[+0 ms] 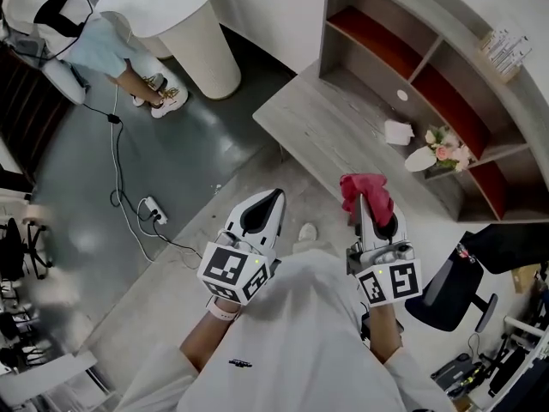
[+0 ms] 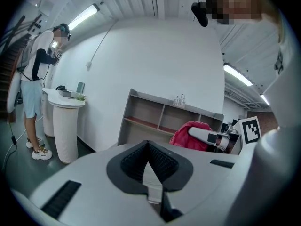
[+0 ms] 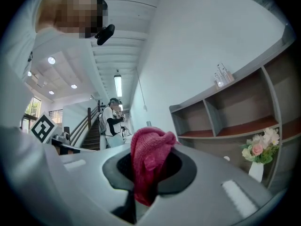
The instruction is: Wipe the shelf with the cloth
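Note:
A crumpled red cloth (image 1: 365, 194) is pinched in my right gripper (image 1: 371, 206), bunched up above its jaws (image 3: 149, 166); the cloth (image 2: 187, 134) also shows from the left gripper view. It hangs above the front edge of the grey wooden shelf unit (image 1: 343, 118), whose low counter runs ahead and whose cubbies have red floors (image 1: 377, 45). My left gripper (image 1: 264, 206) is held beside it over the floor, its jaws together with nothing between them (image 2: 149, 150).
On the counter lie a white paper wad (image 1: 398, 132) and a white vase of pink flowers (image 1: 439, 152). A white round pedestal table (image 1: 184, 20) stands at the left with a person (image 1: 103, 45) beside it. Cables and a power strip (image 1: 153, 210) cross the floor. A black chair (image 1: 455, 290) is at right.

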